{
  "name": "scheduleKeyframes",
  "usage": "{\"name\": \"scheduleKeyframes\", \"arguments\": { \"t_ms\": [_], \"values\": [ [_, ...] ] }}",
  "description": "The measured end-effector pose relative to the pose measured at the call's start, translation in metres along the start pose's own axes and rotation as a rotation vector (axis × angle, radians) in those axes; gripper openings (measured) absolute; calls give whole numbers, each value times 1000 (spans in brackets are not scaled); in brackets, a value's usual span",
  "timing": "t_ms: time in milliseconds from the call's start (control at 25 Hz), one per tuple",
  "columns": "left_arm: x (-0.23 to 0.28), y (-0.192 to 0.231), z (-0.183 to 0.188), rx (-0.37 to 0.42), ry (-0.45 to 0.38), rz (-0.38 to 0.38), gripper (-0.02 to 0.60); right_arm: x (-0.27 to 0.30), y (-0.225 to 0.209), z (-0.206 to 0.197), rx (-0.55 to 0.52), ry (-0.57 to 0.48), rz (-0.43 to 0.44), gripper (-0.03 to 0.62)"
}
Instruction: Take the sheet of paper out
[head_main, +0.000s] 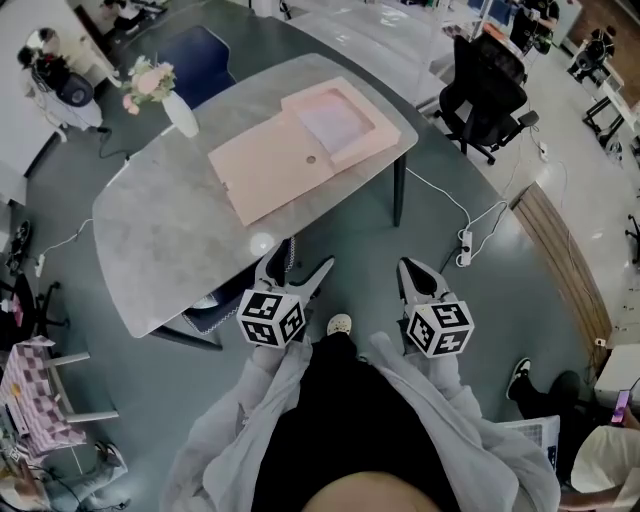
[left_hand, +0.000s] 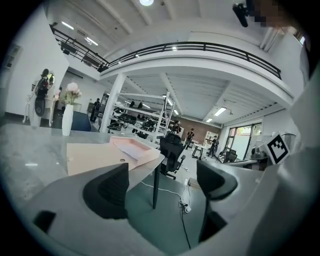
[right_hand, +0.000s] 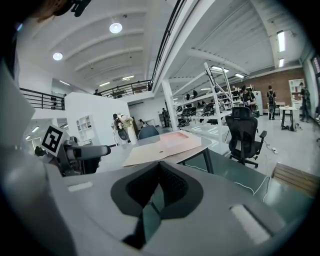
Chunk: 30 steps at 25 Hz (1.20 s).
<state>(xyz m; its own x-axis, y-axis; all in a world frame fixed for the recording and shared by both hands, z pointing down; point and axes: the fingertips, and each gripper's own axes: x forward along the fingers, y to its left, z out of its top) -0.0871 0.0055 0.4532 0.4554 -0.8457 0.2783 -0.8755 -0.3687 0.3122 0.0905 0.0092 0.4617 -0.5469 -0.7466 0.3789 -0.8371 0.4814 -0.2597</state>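
Note:
A peach-coloured file box (head_main: 290, 150) lies open on the grey table (head_main: 170, 240), its lid flat and its tray on the far right side. A pale sheet of paper (head_main: 335, 122) rests inside the tray. Both grippers hang off the table's near edge, well short of the box. My left gripper (head_main: 298, 268) is open with nothing between its jaws; in its own view (left_hand: 165, 180) the box (left_hand: 107, 155) shows beyond the left jaw. My right gripper (head_main: 412, 268) is shut and empty, its pads meeting in its own view (right_hand: 159, 175), where the box (right_hand: 162, 145) lies ahead.
A white vase with flowers (head_main: 180, 112) stands at the table's far left. A black office chair (head_main: 485, 90) is right of the table, a power strip and cable (head_main: 465, 245) lie on the floor, and a dark seat (head_main: 215, 310) sits under the near edge.

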Motion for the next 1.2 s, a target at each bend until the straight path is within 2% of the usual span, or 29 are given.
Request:
{"name": "scheduleKeyframes", "arguments": {
  "t_ms": [320, 520, 760, 1200],
  "values": [
    [30, 20, 13, 9, 4, -45, 420, 34, -5, 12, -1, -13, -17, 9],
    [33, 22, 8, -2, 18, -54, 420, 37, -8, 8, 14, -3, -26, 9],
    [48, 31, 4, -26, 42, -46, 420, 56, -17, 10, 29, 20, -14, 9],
    [110, 66, 31, -71, 29, 13, 420, 125, -50, 48, 6, 44, 55, 9]
  ]
}}
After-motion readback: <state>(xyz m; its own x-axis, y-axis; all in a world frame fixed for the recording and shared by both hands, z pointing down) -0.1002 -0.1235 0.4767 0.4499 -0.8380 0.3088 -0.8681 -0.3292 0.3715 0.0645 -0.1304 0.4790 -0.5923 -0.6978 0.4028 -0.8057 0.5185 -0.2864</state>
